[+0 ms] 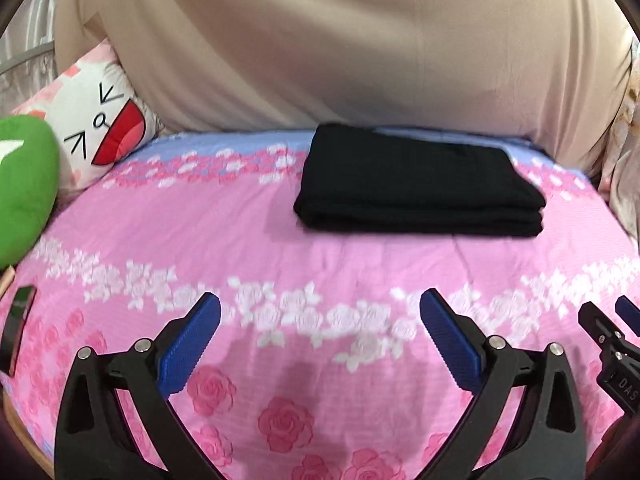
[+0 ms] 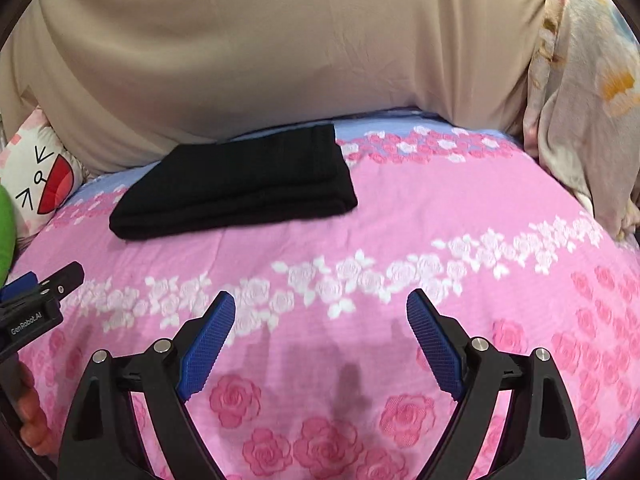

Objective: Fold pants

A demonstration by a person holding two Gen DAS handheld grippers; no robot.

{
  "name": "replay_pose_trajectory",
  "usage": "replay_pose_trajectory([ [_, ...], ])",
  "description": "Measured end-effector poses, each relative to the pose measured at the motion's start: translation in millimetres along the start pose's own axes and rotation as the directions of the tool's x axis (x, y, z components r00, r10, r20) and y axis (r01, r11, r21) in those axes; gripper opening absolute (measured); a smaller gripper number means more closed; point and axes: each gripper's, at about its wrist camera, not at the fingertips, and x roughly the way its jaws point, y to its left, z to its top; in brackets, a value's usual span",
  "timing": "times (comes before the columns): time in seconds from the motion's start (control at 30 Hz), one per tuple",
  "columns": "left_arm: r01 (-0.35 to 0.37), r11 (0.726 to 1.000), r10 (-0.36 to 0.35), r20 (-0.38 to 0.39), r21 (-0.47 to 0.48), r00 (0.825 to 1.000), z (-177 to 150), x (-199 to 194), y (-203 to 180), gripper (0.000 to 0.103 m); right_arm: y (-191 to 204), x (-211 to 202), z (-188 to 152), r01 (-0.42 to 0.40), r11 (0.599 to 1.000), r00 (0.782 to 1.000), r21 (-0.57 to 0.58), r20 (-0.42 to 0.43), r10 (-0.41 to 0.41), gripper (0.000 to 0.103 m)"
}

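Observation:
Black pants (image 1: 420, 184) lie folded into a flat rectangle at the far side of a pink flowered bedspread (image 1: 280, 248); the right wrist view shows the pants (image 2: 236, 188) toward the upper left. My left gripper (image 1: 320, 312) hovers open over bare bedspread, well short of the pants, nothing between its blue pads (image 1: 188, 352). My right gripper (image 2: 320, 308) is also open and empty, over the bedspread (image 2: 440, 220) nearer than the pants. Each gripper shows at the other view's edge: the right gripper (image 1: 616, 336) and the left gripper (image 2: 36, 296).
A large beige cushion (image 1: 340, 40) rises behind the pants. A white cartoon-face pillow (image 1: 100, 128) and a green plush (image 1: 24, 184) sit at the left. A pale patterned blanket (image 2: 592, 100) is heaped at the right. A dark phone-like object (image 1: 18, 320) lies at the left edge.

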Motion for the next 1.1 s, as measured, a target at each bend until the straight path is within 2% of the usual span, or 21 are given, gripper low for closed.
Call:
replay_pose_trajectory([
  [0.17, -0.01, 1.0, 0.01, 0.005, 0.002, 1.0, -15.3, 5.7, 3.1, 0.098, 1.2, 0.9, -2.4, 0.013, 1.0, 1.0, -0.003, -0.004, -0.013, 0.086],
  [0.27, 0.026, 1.0, -0.026, 0.002, -0.016, 1.0, -15.8, 7.8, 6.8, 0.098, 3.8, 2.0, -2.9, 0.032, 0.999, 0.999, -0.015, -0.007, -0.032, 0.086],
  [0.5, 0.035, 0.999, -0.035, -0.001, -0.023, 0.999, -16.5, 9.7, 7.6, 0.098, 12.3, 1.7, -3.5, 0.079, 0.996, 0.997, -0.051, -0.002, -0.079, 0.086],
  [0.8, 0.023, 0.998, -0.025, 0.025, 0.05, 0.999, -18.1, 6.0, -7.2, 0.098, 16.8, 4.1, -3.2, 0.112, 0.991, 0.994, -0.077, -0.009, -0.113, 0.086],
  [1.1, 0.056, 0.998, -0.056, 0.0, 0.001, 0.998, -18.2, 11.3, 1.3, 0.098, 20.0, 5.6, -3.6, 0.145, 0.985, 0.989, -0.09, -0.009, -0.146, 0.086],
])
